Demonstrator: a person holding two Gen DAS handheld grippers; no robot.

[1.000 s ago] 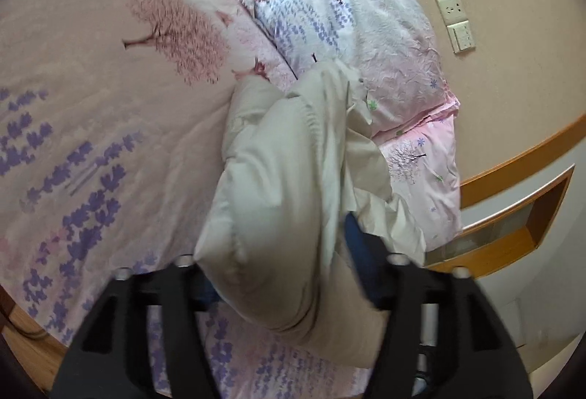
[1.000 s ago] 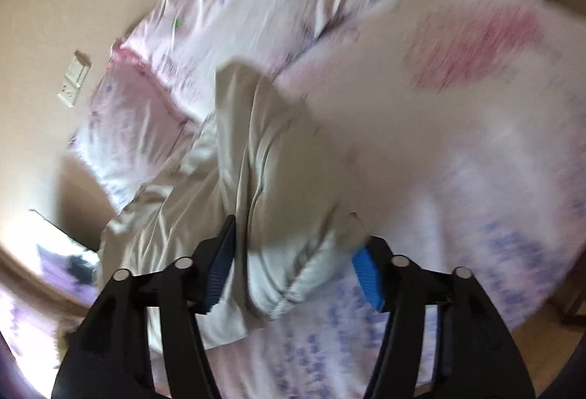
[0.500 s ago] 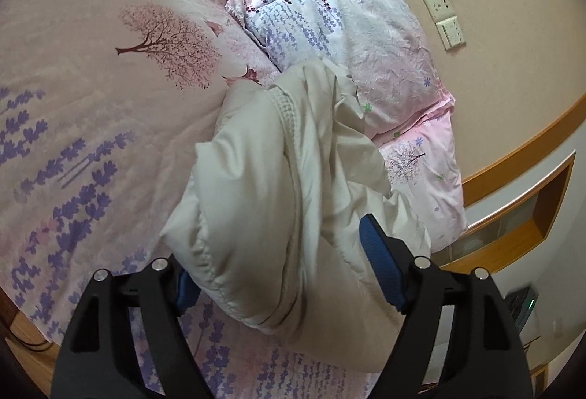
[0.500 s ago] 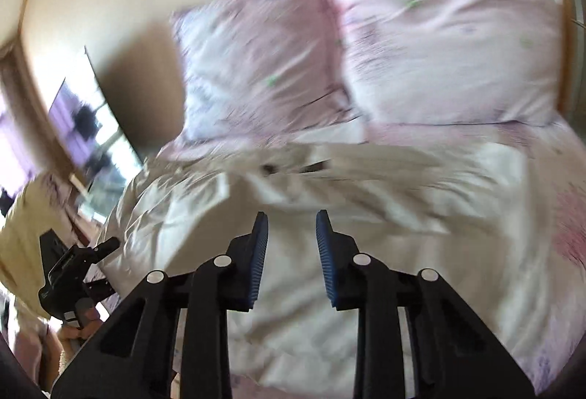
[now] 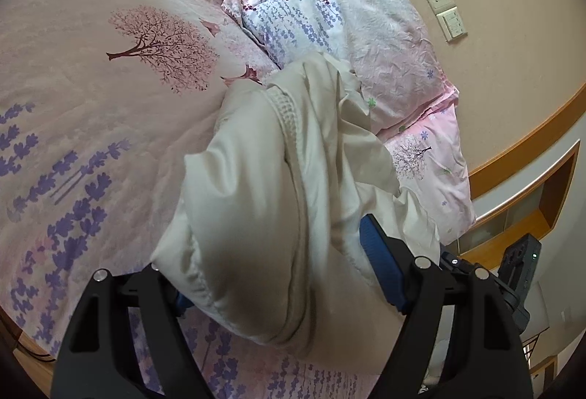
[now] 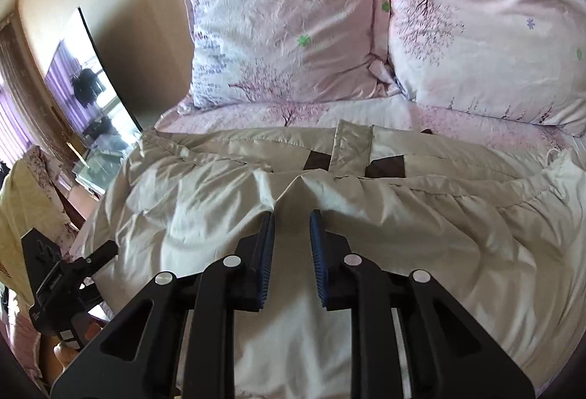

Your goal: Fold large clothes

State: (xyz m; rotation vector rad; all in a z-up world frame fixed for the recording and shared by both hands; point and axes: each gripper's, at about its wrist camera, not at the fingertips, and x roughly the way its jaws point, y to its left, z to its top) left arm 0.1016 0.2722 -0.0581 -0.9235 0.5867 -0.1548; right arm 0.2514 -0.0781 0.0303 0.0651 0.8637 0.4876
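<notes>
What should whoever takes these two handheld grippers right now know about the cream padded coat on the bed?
Left gripper: jaws wide, clamped around a thick bundled fold of the cream coat, lifting it off the floral duvet.
Right gripper: jaws have just been closing, now nearly together, nothing between them; it hovers over the coat's spread part, below the pillows.
Done: one end gathered and raised.
Left: the coat is still rumpled and unfolded. Probably take a second hold with the right, lay the lifted part over and flatten.
</notes>
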